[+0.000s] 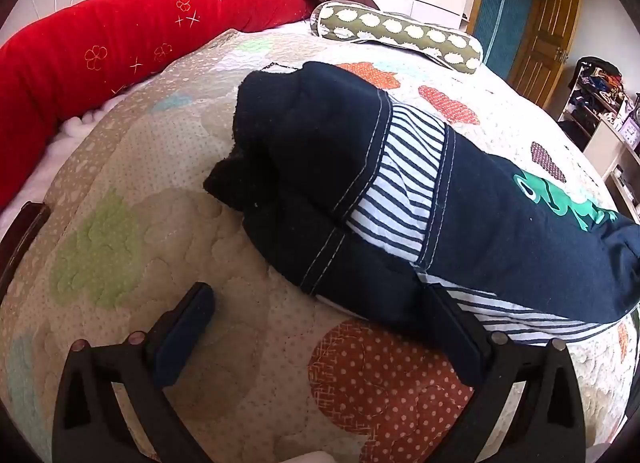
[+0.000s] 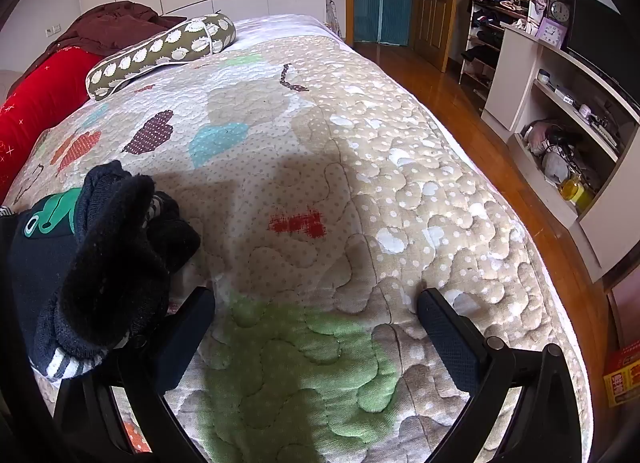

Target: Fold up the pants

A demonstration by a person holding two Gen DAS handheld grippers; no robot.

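While both your grippers, left (image 1: 320,327) and right (image 2: 316,323), are gaping empty, pants (image 1: 400,191) are lying diagonally, upper-left to lower-right, nearer left.

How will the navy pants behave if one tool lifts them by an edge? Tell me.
The navy pants will probably sag and unfold, since they lie in soft rumpled layers. The thick fleecy lining suggests some bulk, not much weight. They likely grip the quilt rather than slide.

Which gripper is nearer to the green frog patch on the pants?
Hard to call. The left gripper is open at the striped hem, the frog patch farther along the pants. The right gripper is open over bare quilt, pants bunched at its left finger.
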